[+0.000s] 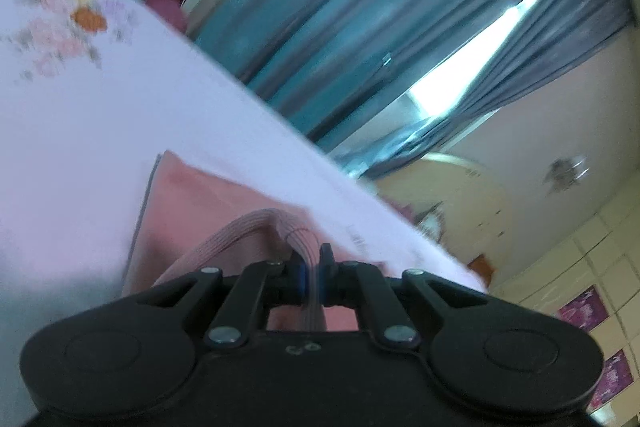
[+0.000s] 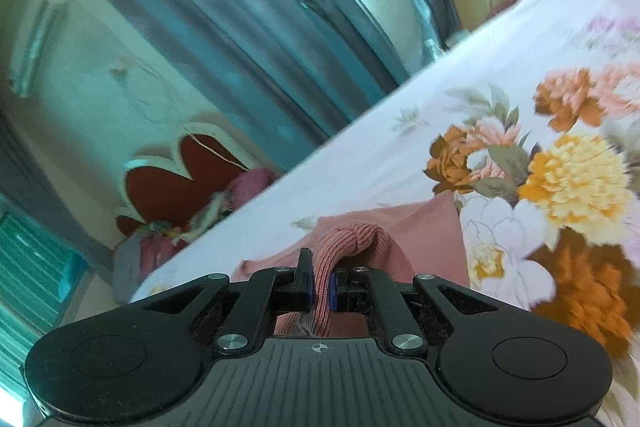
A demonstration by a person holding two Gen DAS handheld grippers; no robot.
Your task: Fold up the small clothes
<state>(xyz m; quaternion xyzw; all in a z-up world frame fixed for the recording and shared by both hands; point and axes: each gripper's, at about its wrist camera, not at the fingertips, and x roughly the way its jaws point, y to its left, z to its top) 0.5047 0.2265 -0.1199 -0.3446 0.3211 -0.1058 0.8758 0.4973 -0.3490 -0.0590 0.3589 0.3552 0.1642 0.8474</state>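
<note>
Pink garment (image 2: 416, 227) w/ ribbed hem is lying on the floral bed sheet (image 2: 400, 139). Left gripper (image 1: 314, 267) and right gripper (image 2: 322, 279) are each clenching that ribbing (both views blurry).

Left wrist view is smeared: the flower print (image 1: 64, 23) on the bed sheet (image 1: 120, 107) cannot be made out. The pink garment (image 1: 208, 211) runs under the gripper bodies in both views, its full outline hidden. Wall tile pictures (image 1: 584, 311) are unreadable.
</note>
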